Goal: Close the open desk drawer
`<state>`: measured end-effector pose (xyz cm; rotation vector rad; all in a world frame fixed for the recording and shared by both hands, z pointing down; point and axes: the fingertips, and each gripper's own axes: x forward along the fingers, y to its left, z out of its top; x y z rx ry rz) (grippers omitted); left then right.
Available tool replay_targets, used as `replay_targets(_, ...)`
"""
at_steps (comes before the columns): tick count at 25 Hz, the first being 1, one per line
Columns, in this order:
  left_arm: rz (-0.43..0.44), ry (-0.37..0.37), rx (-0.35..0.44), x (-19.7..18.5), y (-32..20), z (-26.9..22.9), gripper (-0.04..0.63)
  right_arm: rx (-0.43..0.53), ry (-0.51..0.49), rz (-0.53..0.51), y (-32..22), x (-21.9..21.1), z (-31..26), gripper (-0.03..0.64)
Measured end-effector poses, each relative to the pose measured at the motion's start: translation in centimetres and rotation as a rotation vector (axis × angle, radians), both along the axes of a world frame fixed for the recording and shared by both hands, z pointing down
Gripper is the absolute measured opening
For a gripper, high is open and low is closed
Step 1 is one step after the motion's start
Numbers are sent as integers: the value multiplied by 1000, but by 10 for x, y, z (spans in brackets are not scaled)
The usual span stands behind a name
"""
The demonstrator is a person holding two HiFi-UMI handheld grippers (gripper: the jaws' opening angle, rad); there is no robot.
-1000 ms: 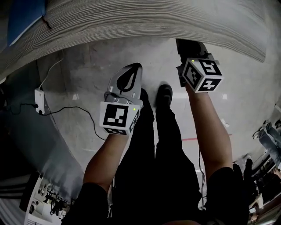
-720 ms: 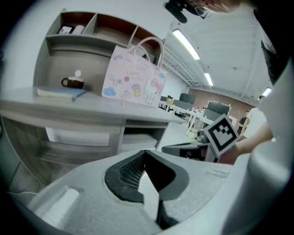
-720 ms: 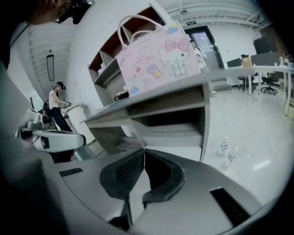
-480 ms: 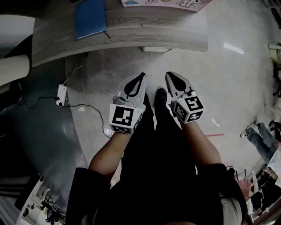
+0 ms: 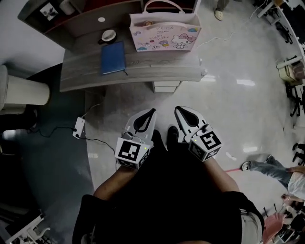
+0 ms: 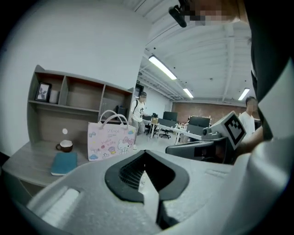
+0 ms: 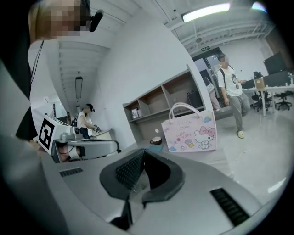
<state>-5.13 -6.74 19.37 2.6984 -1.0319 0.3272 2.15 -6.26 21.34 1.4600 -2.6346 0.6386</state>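
Note:
The grey wooden desk stands ahead of me, with a white drawer unit showing under its front edge; how far the drawer sticks out I cannot tell. Both grippers hang side by side above my legs, well short of the desk. The left gripper is shut with nothing in it, its jaws meeting at the tip. The right gripper is shut and empty too. Neither touches the desk or the drawer.
On the desk lie a blue notebook, a cup and a pink cartoon-cat bag. A shelf unit stands behind it. A power strip with cables lies on the floor at left. People stand in the room beyond.
The desk has dropped from close overhead to well ahead of me. The right gripper came down from the desk edge and now sits beside the left one.

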Motion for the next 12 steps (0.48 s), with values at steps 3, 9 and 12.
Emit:
replay_targets(3, 4, 10, 64, 4, 8, -40, 8, 43, -18, -33, 11, -1, -37, 14)
replay_targets(9, 4, 23, 171, 6, 12, -93, 8, 178, -22, -89, 23, -1, -97, 14)
replay_targets(12, 5, 32, 192, 8, 11, -101, 8, 213, -14, -115, 23, -4, -116, 13)
